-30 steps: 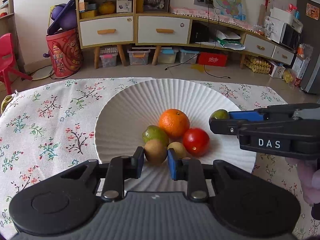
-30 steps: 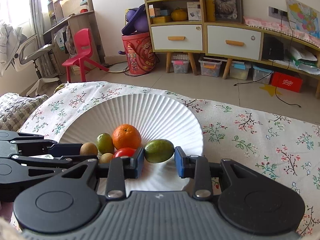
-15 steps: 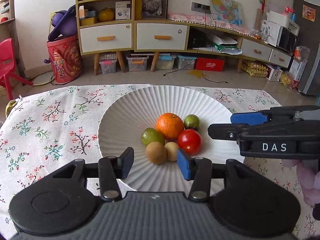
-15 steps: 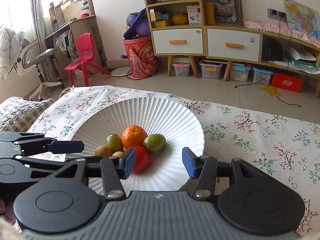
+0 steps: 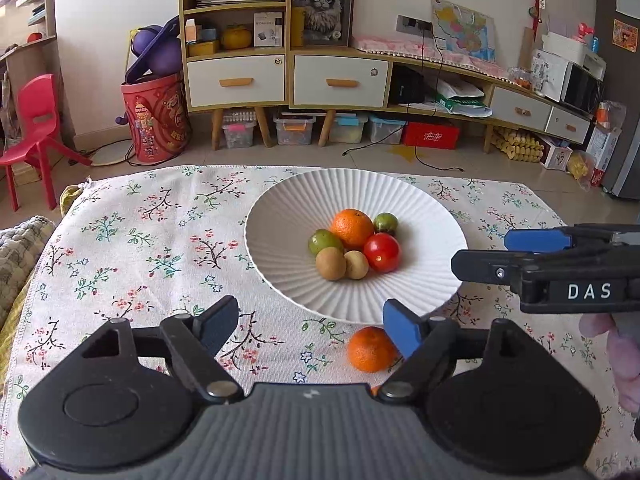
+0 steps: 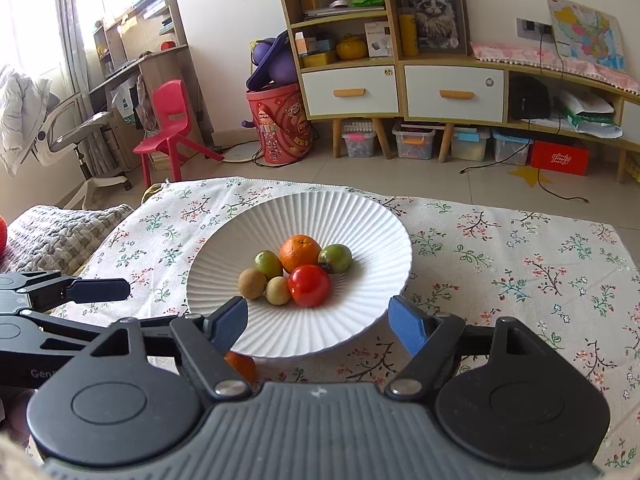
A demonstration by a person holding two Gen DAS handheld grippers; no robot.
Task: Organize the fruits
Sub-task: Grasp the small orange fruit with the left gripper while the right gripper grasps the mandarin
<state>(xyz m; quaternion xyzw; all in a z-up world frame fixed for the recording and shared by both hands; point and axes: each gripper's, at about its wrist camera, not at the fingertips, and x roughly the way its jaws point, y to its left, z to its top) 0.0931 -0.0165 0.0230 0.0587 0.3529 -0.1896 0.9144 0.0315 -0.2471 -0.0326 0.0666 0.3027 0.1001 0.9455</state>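
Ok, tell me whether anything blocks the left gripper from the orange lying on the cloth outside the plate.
Nothing visible does. The loose orange lies on the tablecloth just ahead of the open left gripper, beside its right fingertip, near the plate rim.

Left gripper [image 5: 310, 326] let go of brown fruit [image 5: 330, 264], jaws now wide, pulled back off the plate [image 5: 280, 216]. Right gripper [image 6: 318, 322] released green fruit [image 6: 335, 258], now beside the orange [image 6: 300, 253]; also opened, withdrawn. Second orange [image 5: 370, 349] now visible on the bench.

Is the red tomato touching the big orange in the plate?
Touching. In the right wrist view the red tomato lies against the orange with no gap; the left wrist view agrees.
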